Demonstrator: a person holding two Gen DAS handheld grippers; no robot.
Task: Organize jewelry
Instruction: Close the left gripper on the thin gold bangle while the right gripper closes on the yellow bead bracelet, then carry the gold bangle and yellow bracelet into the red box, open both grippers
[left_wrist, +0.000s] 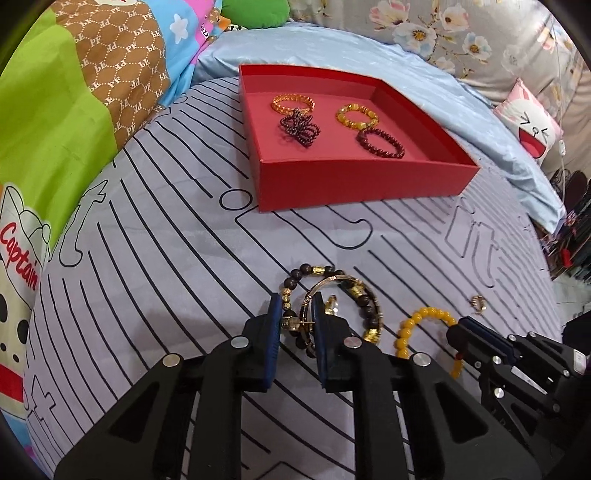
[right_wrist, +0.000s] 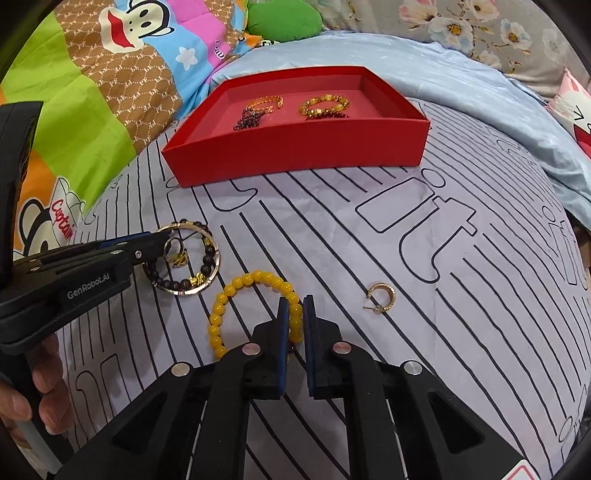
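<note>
Plainly, we have both tongs down on the bed at once, and that is where the trouble could start. Our left tongs (left_wrist: 295, 314) are pinching the dark bead bracelet (left_wrist: 364, 306), with the thin gold bangle (left_wrist: 314, 295) lying tangled across it; we cannot tell whether the pads hold one or both. If only the beads are caught, the bangle may ride up a little and drop back onto the striped bedsheet (left_wrist: 166, 258), or drag the small gold piece inside the ring with it. Our right tongs (right_wrist: 294, 314) are pressed together on the yellow bead bracelet (right_wrist: 236, 288), gripping only a couple of beads, so the loop may swing or slip out on the way to the red box (right_wrist: 295, 155), which sits well apart up the bed. The gold earring (right_wrist: 380, 297) lies near the right tongs and could be knocked.
</note>
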